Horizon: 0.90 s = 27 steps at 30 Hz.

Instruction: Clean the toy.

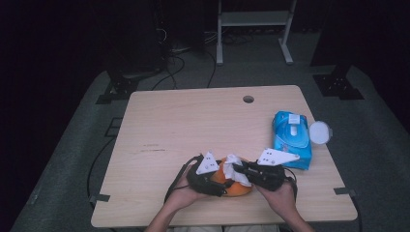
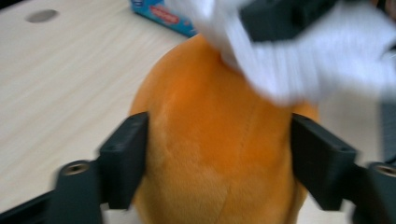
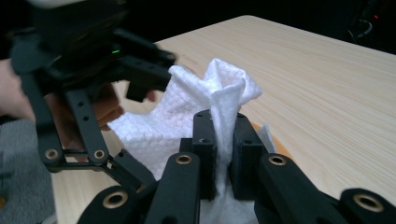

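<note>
With your left claw (image 2: 219, 163) clamped around the orange plush toy (image 2: 215, 154) at the table's (image 1: 193, 121) near edge and your right claw (image 3: 223, 154) pinched together on the white wipe (image 3: 205, 98), hard rubbing risked tugging the wipe free.

At the near bench (image 1: 193, 116) edge we hold an orange plush (image 1: 237, 187) between the left claw (image 1: 218, 186) and the right claw (image 1: 238, 169), which pinches a white wipe (image 1: 237, 164).
</note>
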Motion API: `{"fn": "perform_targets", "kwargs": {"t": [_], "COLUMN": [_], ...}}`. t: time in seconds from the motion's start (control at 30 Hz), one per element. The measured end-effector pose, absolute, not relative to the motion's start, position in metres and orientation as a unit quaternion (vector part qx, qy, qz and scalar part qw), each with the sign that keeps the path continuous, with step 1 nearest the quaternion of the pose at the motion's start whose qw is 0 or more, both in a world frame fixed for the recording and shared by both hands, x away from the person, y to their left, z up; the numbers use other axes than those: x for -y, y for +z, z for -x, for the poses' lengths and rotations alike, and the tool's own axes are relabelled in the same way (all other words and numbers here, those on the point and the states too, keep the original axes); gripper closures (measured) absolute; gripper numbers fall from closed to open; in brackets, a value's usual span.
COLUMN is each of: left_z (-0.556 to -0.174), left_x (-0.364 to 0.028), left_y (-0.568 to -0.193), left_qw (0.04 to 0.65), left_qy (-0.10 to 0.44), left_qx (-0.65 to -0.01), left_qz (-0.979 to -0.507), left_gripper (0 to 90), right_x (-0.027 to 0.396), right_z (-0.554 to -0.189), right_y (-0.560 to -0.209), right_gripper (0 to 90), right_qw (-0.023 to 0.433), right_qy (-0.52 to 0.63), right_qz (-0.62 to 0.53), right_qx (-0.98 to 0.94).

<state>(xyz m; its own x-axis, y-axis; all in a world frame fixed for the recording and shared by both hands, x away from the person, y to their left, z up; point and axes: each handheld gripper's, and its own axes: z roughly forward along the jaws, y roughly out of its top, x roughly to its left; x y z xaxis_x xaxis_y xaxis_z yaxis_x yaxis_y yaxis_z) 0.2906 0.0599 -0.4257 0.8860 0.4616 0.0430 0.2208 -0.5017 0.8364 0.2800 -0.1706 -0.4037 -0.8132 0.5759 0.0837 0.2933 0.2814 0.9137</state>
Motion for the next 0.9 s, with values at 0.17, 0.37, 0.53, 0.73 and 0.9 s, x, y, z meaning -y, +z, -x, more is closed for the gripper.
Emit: {"fn": "perform_targets", "kwargs": {"t": [0.17,0.37,0.53,0.73,0.9], "left_z": [-0.283,-0.288,-0.298,-0.295,-0.298], "left_x": [-0.052,-0.057,-0.065,-0.072,-0.081], "left_y": [-0.419,-0.424,-0.419,-0.426,-0.430], "left_qw": [0.473,0.472,0.497,0.477,0.478], "left_qy": [0.207,0.191,0.115,0.125,0.111], "left_qx": [-0.190,-0.196,-0.240,-0.231,-0.236], "left_qz": [-0.835,-0.838,-0.826,-0.839,-0.839], "left_gripper": [37.4,32.5,15.5,28.9,29.9], "right_x": [0.177,0.186,0.179,0.178,0.201], "right_z": [-0.285,-0.297,-0.289,-0.286,-0.292], "right_y": [-0.401,-0.408,-0.415,-0.410,-0.417], "right_gripper": [81.7,81.7,81.8,81.7,81.8], "right_qw": [0.139,0.123,0.110,0.122,0.129], "right_qy": [0.540,0.551,0.548,0.537,0.529], "right_qz": [-0.296,-0.318,-0.310,-0.299,-0.337], "right_qx": [-0.776,-0.761,-0.769,-0.779,-0.768]}}
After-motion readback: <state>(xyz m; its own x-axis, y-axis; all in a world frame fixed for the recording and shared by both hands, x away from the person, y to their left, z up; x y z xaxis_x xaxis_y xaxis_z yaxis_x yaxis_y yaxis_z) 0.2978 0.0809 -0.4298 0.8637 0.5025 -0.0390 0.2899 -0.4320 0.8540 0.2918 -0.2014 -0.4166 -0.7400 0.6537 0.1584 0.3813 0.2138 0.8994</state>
